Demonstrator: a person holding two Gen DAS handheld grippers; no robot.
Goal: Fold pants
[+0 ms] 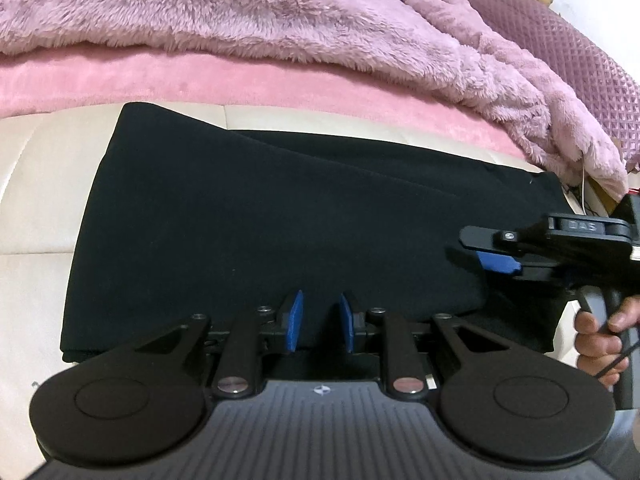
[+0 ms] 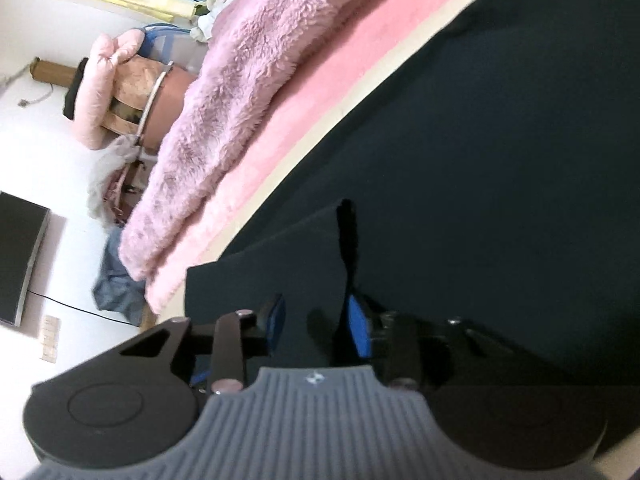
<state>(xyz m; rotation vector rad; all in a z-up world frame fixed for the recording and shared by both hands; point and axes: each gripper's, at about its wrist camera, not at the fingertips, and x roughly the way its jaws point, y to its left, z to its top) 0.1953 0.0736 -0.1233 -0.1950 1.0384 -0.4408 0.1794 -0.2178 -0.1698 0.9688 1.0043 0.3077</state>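
Observation:
Black pants (image 1: 260, 220) lie folded flat on a cream padded surface (image 1: 36, 200), long side running left to right. My left gripper (image 1: 321, 320) hovers at their near edge, its blue pads apart with only flat cloth showing in the gap. My right gripper (image 1: 480, 252) reaches in from the right over the right end of the pants, held by a hand (image 1: 600, 332). In the right wrist view the pants (image 2: 480, 160) fill the right side. The right gripper (image 2: 316, 322) stands open there, with a raised ridge of black cloth (image 2: 347, 240) between its pads, close to the right one.
A pink sheet (image 1: 200, 80) and a fluffy mauve blanket (image 1: 240, 12) lie just behind the pants. A quilted purple cushion (image 1: 560, 40) sits at the far right. Off the end of the bed are a chair draped with pink clothing (image 2: 120, 80), a dark screen (image 2: 16, 252) and the white floor.

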